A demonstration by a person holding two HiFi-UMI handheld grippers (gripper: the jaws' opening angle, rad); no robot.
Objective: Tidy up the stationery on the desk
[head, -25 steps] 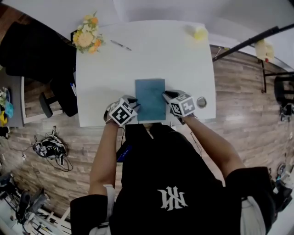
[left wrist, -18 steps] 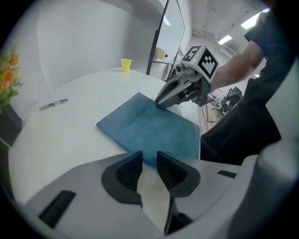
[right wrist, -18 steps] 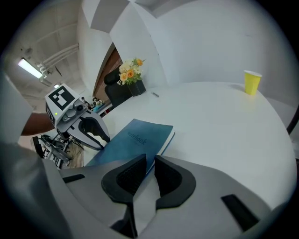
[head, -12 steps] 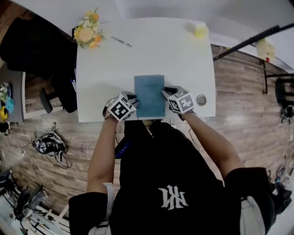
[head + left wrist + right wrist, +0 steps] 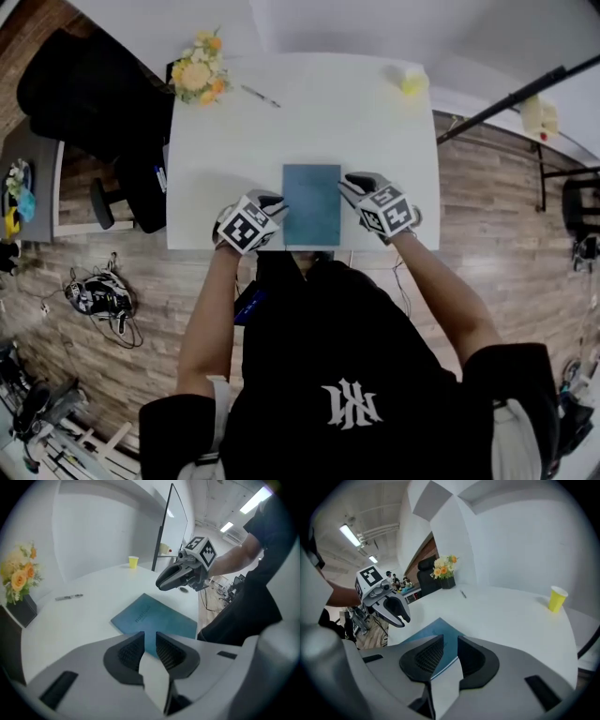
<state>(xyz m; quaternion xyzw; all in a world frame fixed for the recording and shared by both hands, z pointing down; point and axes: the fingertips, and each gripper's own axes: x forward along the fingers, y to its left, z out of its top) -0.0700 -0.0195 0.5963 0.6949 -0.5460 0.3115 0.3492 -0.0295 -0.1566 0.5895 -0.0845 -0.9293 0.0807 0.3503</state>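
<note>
White desk with a blue notebook lying flat near its front edge, a gripper on either side of it.

The left gripper sits just beside the notebook's left edge; its jaws have just been closing and stand a narrow gap apart, with nothing between the pads. The right gripper is just beside the right edge; its jaws have just been opening and also grip nothing. The notebook looks square to the desk edge, so this is probably the let-go after straightening it. To do it well, lift both grippers straight off without catching the cover. The pen, well apart by the flowers, seems the next thing to fetch: come in low, across its shaft, since it may roll.
</note>
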